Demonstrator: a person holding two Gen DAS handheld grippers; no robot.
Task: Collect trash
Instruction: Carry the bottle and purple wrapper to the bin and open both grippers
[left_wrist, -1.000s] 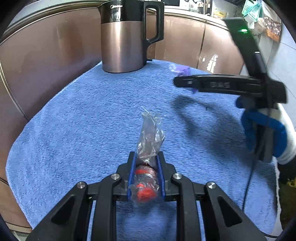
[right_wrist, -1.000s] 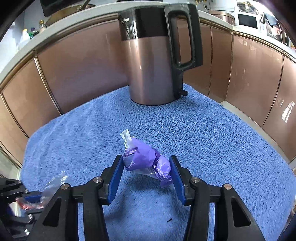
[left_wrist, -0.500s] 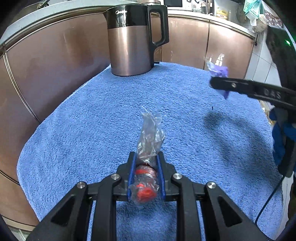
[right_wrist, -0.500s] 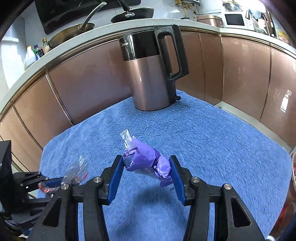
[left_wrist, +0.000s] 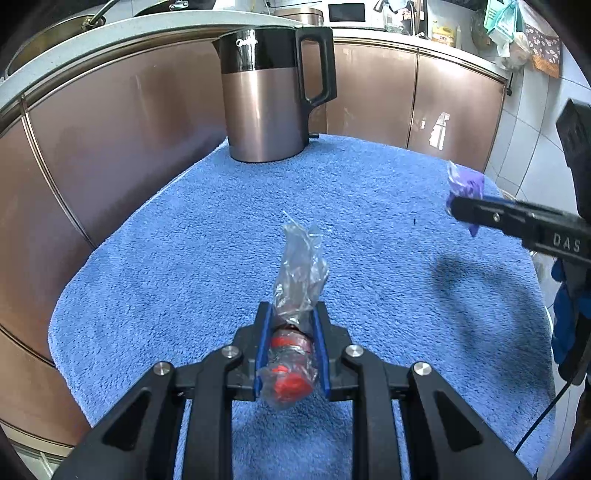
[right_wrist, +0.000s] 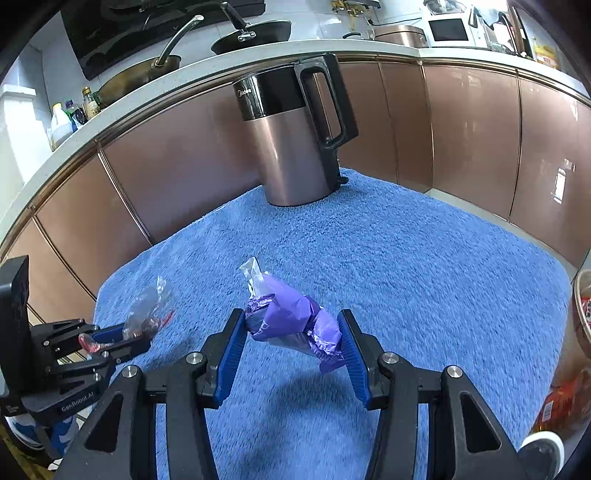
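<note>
My left gripper (left_wrist: 291, 325) is shut on a clear plastic wrapper with red contents (left_wrist: 295, 295), whose twisted end sticks up past the blue pads. My right gripper (right_wrist: 291, 332) is shut on a crumpled purple wrapper (right_wrist: 291, 325) and holds it above the blue towel (right_wrist: 406, 277). In the left wrist view the right gripper (left_wrist: 465, 206) comes in from the right edge with the purple wrapper (left_wrist: 465, 182) showing above its finger. In the right wrist view the left gripper (right_wrist: 125, 338) sits low at the left, with the clear wrapper (right_wrist: 147, 310) in it.
A copper and black electric kettle (left_wrist: 273, 96) stands at the far end of the blue towel (left_wrist: 221, 240). Copper-coloured cabinet fronts (right_wrist: 461, 122) curve behind it under a worktop with pans. A container with red-printed trash (right_wrist: 580, 350) shows at the right edge.
Both grippers have drawn back from the kettle, which looks smaller now. The right gripper slid to the right across the left wrist view. Both wrappers stay gripped.
</note>
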